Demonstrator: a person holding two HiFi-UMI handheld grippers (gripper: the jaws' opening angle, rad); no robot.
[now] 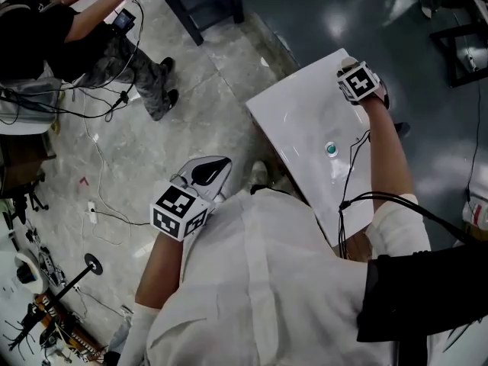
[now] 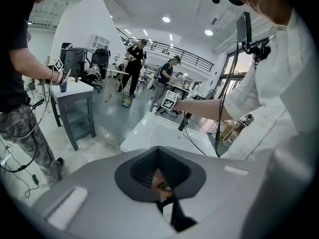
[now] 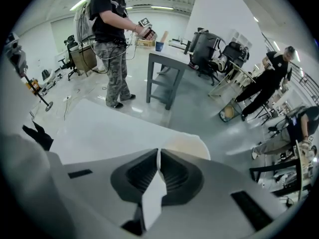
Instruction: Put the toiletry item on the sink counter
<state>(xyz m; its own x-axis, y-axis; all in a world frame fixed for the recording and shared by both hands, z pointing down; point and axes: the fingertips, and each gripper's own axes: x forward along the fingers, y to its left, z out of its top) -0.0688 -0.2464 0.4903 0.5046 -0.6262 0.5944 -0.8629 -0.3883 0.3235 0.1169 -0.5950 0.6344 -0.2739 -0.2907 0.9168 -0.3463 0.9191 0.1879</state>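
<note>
The white sink (image 1: 297, 105) stands in front of me, with a teal drain (image 1: 331, 149) in its basin. No toiletry item shows on it or anywhere else. My right gripper (image 1: 358, 82) hovers over the sink's far corner; in the right gripper view its jaws (image 3: 158, 152) are shut, with only the white sink surface (image 3: 109, 133) beyond them. My left gripper (image 1: 217, 165) hangs over the floor to the left of the sink, also shut (image 2: 159, 151). A brownish speck shows in the slit between its pads; I cannot tell what it is.
A person in a black top and camouflage trousers (image 1: 114, 44) stands at the far left holding grippers beside a dark table (image 1: 202, 2). Cables (image 1: 99, 204) and stands lie on the floor at the left. More people and chairs are farther back (image 3: 259, 83).
</note>
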